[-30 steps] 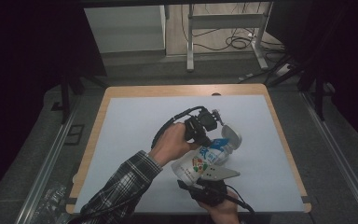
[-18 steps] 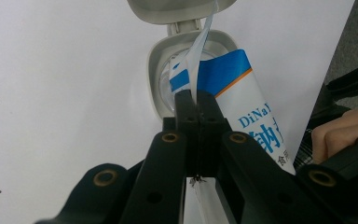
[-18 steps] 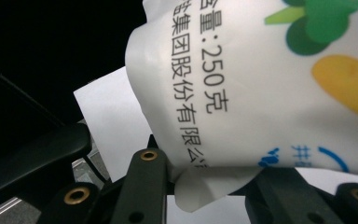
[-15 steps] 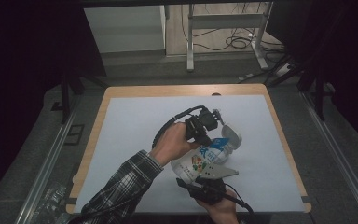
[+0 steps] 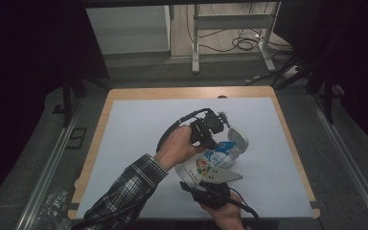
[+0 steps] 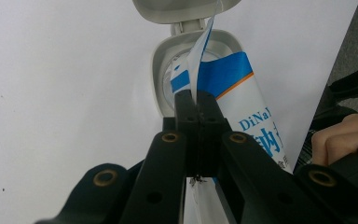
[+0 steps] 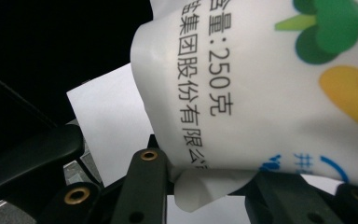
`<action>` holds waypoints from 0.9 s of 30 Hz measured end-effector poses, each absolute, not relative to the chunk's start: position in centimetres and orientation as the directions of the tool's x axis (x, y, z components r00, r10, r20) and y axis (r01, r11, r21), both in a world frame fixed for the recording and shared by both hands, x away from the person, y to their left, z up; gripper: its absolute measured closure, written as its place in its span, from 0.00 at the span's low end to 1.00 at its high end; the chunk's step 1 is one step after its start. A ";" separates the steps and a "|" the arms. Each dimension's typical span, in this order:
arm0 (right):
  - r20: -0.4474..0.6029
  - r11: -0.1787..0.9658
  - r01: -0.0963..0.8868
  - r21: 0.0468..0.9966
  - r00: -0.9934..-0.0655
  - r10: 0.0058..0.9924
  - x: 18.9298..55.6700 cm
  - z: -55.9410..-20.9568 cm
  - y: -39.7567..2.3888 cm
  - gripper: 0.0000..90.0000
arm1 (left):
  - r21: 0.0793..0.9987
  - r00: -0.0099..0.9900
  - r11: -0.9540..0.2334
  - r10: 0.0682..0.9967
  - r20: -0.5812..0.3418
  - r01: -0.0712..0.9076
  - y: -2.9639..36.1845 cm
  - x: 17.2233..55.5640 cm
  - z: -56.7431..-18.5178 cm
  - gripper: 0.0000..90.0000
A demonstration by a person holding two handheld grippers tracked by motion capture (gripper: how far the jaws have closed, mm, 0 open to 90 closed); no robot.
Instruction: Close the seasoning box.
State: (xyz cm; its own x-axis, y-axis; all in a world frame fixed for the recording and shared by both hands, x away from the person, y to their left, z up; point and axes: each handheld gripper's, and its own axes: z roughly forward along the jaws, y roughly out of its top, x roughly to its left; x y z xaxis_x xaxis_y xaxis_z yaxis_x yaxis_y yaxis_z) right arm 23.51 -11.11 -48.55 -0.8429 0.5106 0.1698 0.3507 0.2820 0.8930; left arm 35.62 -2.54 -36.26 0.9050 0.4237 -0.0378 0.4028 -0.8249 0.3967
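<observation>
On the white tabletop [image 5: 139, 139], near the front edge, a white pouch [image 5: 202, 167] w/ blue & veg print lies between both hands, its flip cap [image 5: 236, 141] open. Left tool [image 5: 210, 128] sits at the cap end, jaws pressed together on a thin strip [image 6: 200, 56] of the pouch's film at the spout. Right tool [image 5: 206, 184] pinches the pouch's bottom end, seen close up in the right gripper view.

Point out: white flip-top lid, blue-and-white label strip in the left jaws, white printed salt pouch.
white flip-top lid [image 6: 182, 9], left gripper view, inner face.
blue-and-white label strip [image 6: 200, 56], left gripper view, mid-strip.
white printed salt pouch [image 7: 261, 93], right gripper view, printed side.
</observation>
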 end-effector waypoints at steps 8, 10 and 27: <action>0.168 0.278 0.345 0.897 -0.845 0.507 23.6 -48.4 -11.1 0.82 | 0.391 0.907 -0.829 0.420 -0.036 0.400 -2.7 35.7 -36.2 1.00; 0.168 0.277 0.345 0.897 -0.845 0.507 23.6 -48.4 -11.1 0.83 | 0.390 0.906 -0.829 0.421 -0.035 0.400 -2.7 35.7 -36.2 1.00; 0.168 0.275 0.341 0.899 -0.847 0.504 23.7 -48.3 -11.1 0.83 | 0.385 0.906 -0.831 0.423 -0.031 0.401 -2.9 35.8 -36.2 1.00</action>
State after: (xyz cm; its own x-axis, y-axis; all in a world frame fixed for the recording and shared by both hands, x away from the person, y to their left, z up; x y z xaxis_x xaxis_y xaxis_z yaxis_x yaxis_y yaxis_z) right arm 23.67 -11.08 -48.26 -0.8474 0.5038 0.1676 0.3414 0.2752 0.8987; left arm 35.76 -2.88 -36.20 0.9056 0.4229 -0.0312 0.4013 -0.8311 0.3849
